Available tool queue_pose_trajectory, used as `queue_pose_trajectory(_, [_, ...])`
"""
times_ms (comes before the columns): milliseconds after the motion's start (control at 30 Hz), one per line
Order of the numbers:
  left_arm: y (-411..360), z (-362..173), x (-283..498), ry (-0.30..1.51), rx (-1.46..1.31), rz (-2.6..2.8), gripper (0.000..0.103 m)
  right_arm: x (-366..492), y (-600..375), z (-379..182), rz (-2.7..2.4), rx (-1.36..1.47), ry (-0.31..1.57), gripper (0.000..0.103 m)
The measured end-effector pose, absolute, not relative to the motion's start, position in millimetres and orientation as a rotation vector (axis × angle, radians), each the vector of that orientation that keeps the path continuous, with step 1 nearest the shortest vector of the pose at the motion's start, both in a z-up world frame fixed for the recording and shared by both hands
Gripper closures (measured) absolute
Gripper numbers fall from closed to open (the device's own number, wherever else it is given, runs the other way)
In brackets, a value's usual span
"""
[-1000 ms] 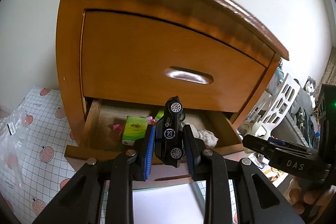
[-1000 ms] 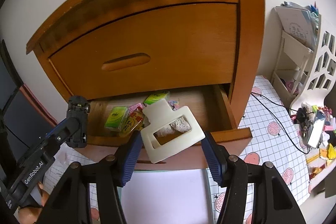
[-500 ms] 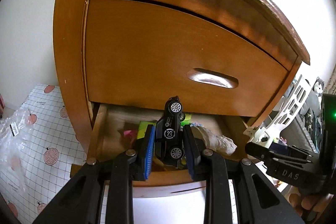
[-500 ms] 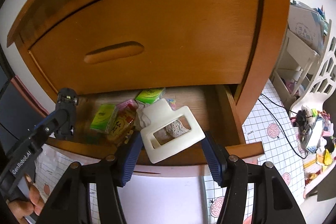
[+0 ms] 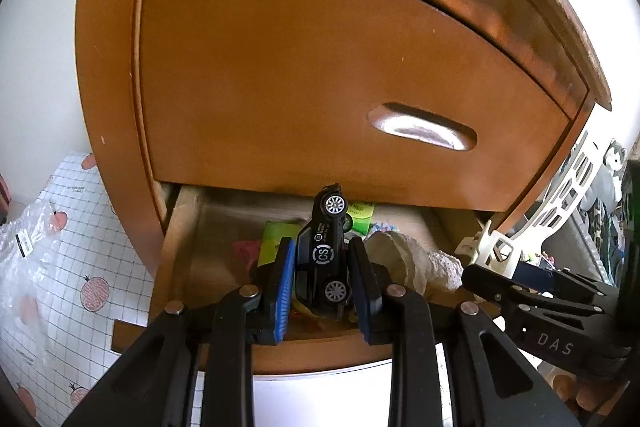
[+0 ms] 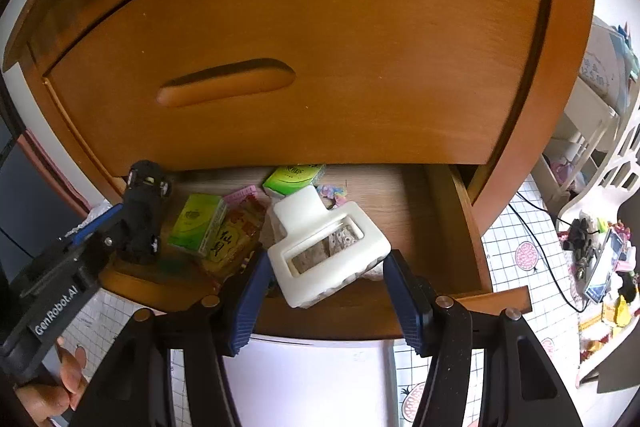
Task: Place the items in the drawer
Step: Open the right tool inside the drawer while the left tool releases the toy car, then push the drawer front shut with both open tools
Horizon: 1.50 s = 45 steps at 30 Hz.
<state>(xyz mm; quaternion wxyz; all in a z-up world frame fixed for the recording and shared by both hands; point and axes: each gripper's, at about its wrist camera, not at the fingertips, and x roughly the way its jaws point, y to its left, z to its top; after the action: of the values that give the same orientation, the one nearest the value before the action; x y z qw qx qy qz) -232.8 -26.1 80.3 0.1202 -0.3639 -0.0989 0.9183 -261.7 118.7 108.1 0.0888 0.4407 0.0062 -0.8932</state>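
My left gripper (image 5: 321, 255) is shut on a black toy car (image 5: 326, 259), which stands nose-up between the blue pads over the front of the open lower drawer (image 5: 312, 351). My right gripper (image 6: 328, 267) is shut on a white plastic frame with a rectangular window (image 6: 332, 251), held tilted above the drawer's middle. In the right wrist view the car (image 6: 144, 211) hangs over the drawer's left end. The left wrist view shows the white frame (image 5: 492, 247) at the drawer's right.
In the drawer lie two green boxes (image 6: 196, 223) (image 6: 294, 177), a yellow snack packet (image 6: 234, 239) and a white lace cloth (image 5: 416, 263). The shut upper drawer (image 6: 320, 47) overhangs it. A white shelf (image 6: 592, 131) stands right, a plastic bag (image 5: 28, 239) left on the gridded mat.
Both grippers have come closer to the nightstand and lower, so the car and the white frame now hang over the open drawer. Neither grip has changed.
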Motion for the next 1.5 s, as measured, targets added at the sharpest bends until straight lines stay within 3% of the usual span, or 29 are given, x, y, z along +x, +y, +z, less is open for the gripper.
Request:
queue_pose_trajectory(300, [-24.2,76.6,-227.5,-0.299,-1.076,2.664,0.072,-261.6,114.4,108.2,-2.644,1.304,0.029,0.041])
queue_pose_trajectory(400, [-22.0,76.9,-225.6,-0.307,-1.072,2.666,0.062,-261.2,113.6,110.1,-2.641,1.296,0.026,0.040])
queue_pose_trajectory(467, [-20.8,78.8,-217.2,-0.319,-1.066,2.668,0.058,-260.0,113.8,112.0,-2.641,1.287,0.028,0.033])
queue_pose_trajectory(600, [-32.6,83.2,-219.2,-0.350,-1.066,2.673,0.045,-260.6,112.6,112.1,-2.642,1.280,0.030,0.032])
queue_pose_trajectory(700, [-35.8,82.6,-219.3,-0.364,-1.074,2.676,0.037,-258.5,115.1,110.8,-2.652,1.281,0.030,0.019])
queue_pose_trajectory(1167, [-49.9,83.4,-198.5,-0.450,-1.076,2.683,0.036,-250.4,134.5,104.3,-2.707,1.275,0.123,0.016])
queue_pose_trajectory(1233, [-53.2,84.2,-185.7,-0.452,-1.046,2.703,0.027,-246.7,140.0,102.5,-2.716,1.264,0.106,0.016])
queue_pose_trajectory(1500, [-59.1,68.4,-152.8,-0.483,-0.994,2.757,0.025,-208.1,161.7,91.9,-2.752,1.180,0.051,0.016])
